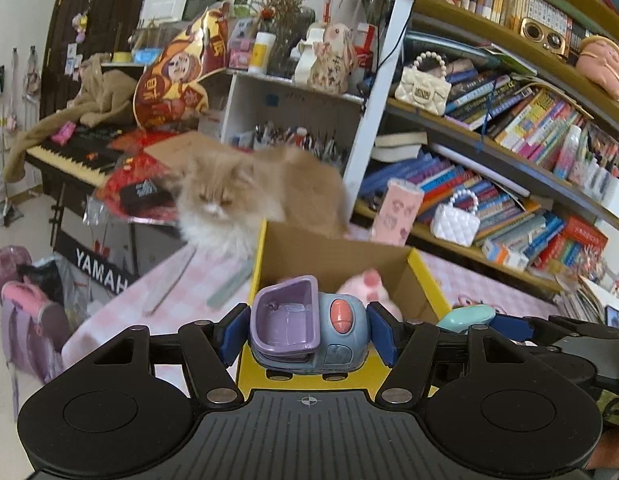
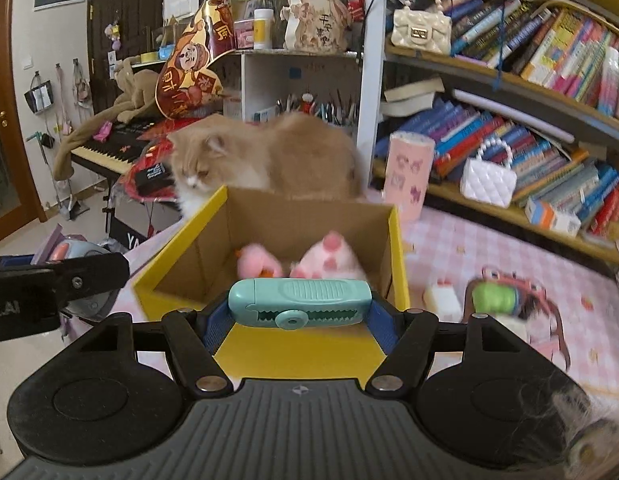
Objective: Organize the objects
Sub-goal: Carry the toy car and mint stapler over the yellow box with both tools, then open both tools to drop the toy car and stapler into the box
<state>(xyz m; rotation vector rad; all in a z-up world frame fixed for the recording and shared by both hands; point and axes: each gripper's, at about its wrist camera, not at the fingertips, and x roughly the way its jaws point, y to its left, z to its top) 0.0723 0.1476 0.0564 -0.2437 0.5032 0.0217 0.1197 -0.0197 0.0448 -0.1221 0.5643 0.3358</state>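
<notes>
My left gripper point(image 1: 307, 330) is shut on a blue and purple toy truck point(image 1: 309, 326), held above the near edge of an open yellow cardboard box point(image 1: 427, 276). My right gripper point(image 2: 299, 312) is shut on a teal toy clip point(image 2: 299, 298), held crosswise just in front of the same box point(image 2: 397, 248). Pink plush toys point(image 2: 327, 258) lie inside the box. The left gripper with the truck shows at the left edge of the right wrist view point(image 2: 65, 276). The teal clip also shows in the left wrist view point(image 1: 465, 316).
An orange and white cat point(image 2: 265, 156) stands right behind the box on the pink checked table point(image 2: 469, 248). A pink cup point(image 2: 407, 172), a white block point(image 2: 441, 298) and a green toy point(image 2: 493, 298) sit at right. Bookshelves point(image 2: 509, 80) stand at right, a keyboard point(image 1: 65, 156) at left.
</notes>
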